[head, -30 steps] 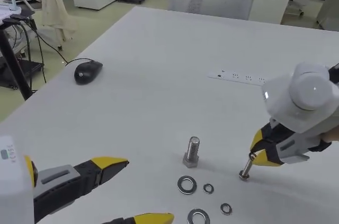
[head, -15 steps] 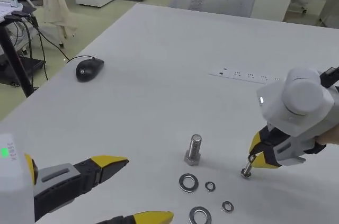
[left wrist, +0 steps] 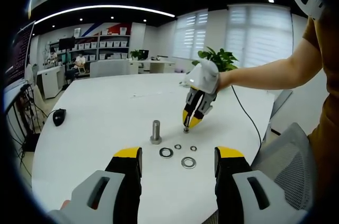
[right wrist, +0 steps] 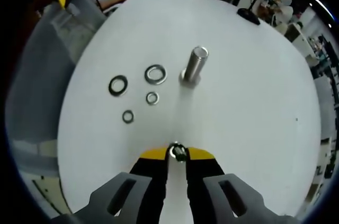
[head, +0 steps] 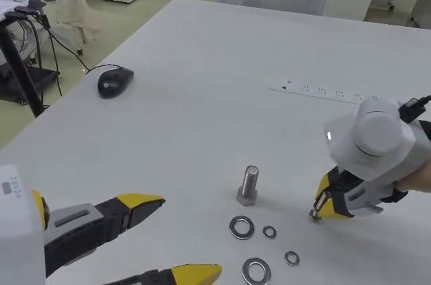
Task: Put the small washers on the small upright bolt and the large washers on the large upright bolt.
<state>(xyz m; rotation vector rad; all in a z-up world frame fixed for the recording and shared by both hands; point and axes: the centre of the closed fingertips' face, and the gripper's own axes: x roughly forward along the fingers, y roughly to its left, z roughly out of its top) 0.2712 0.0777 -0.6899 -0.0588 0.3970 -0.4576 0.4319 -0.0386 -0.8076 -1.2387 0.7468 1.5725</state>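
Left hand-held gripper: nearest, at the counter edge, jaws spread wide, holding nothing.

Large washers: two, flat on the counter. One is nearest, the other lies just in front of the large bolt.

Small washers: two, flat, just right of the large ones, apart from each other.

Right hand-held gripper: jaws pinched on the small bolt, tips pointing down at the counter.

Small bolt: right of the washers, leaning slightly, lower end at the counter surface; contact cannot be told.

Large bolt: standing upright on its head, bare, behind the washers and left of the small bolt.

Mouse: far left, well apart.

Power strip: far right, flat.

Change from a second ago: the right hand-held gripper sits lower, with less of the small bolt's shank showing below the tips. Washers, large bolt and left hand-held gripper keep the same arrangement.
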